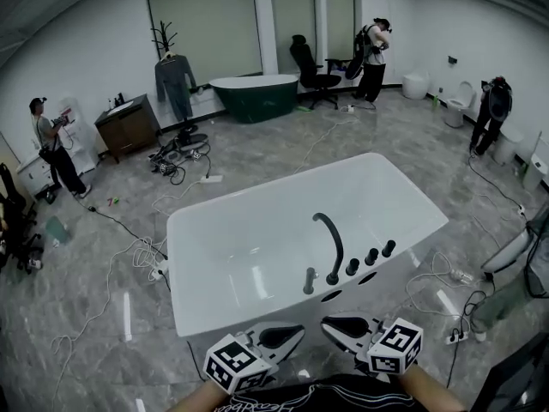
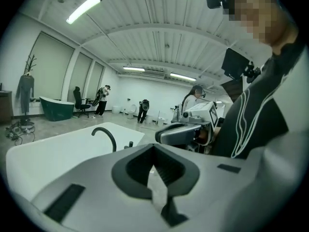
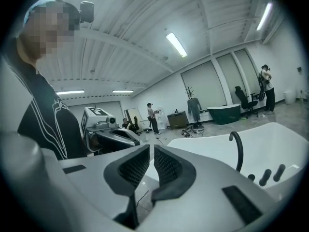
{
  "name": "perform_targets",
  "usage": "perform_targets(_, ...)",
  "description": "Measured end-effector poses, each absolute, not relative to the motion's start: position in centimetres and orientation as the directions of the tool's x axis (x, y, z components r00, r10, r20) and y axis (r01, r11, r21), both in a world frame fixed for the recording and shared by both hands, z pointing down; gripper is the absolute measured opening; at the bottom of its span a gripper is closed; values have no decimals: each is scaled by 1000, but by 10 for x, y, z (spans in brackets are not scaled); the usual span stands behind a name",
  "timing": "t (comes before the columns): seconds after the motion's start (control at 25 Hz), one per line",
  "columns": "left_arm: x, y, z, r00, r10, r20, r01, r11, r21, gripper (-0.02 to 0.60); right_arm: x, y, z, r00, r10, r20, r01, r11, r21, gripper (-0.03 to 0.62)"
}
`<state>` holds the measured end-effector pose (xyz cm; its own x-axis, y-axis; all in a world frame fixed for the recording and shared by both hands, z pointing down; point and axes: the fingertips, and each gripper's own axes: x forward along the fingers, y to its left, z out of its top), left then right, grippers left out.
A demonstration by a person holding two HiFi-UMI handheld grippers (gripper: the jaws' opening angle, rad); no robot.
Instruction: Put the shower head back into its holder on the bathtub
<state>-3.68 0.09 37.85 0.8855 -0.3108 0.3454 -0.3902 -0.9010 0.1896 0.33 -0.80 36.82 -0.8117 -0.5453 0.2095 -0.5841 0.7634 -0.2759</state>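
- The shower head (image 1: 310,280) is taken to be the small grey upright piece on the near rim of the bathtub (image 1: 283,183), just beside the curved spout (image 1: 330,234). It looks seated in its holder already, but it's too small for that to be called for sure.
- The left gripper (image 2: 154,151) is seen fully closed on nothing. A thin gap is shown between the pads of the right gripper (image 3: 151,153), which is empty too. Both are held near the chest, well apart from the rim.
- Handling guess: a hard, smooth, probably slippery body is expected. It should be fairly light, maybe with some tug from a hose, though no hose can be seen.
- If it needs lifting, it'd best be gripped across the straight shaft and kept upright.
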Motion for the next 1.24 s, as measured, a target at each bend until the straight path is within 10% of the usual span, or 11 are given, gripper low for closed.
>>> perform_targets(1.24, -30, 21, 373, 888, -353, 296, -436, -852, 291, 5, 0, 20, 378, -822, -500, 272, -566, 765, -306, 15)
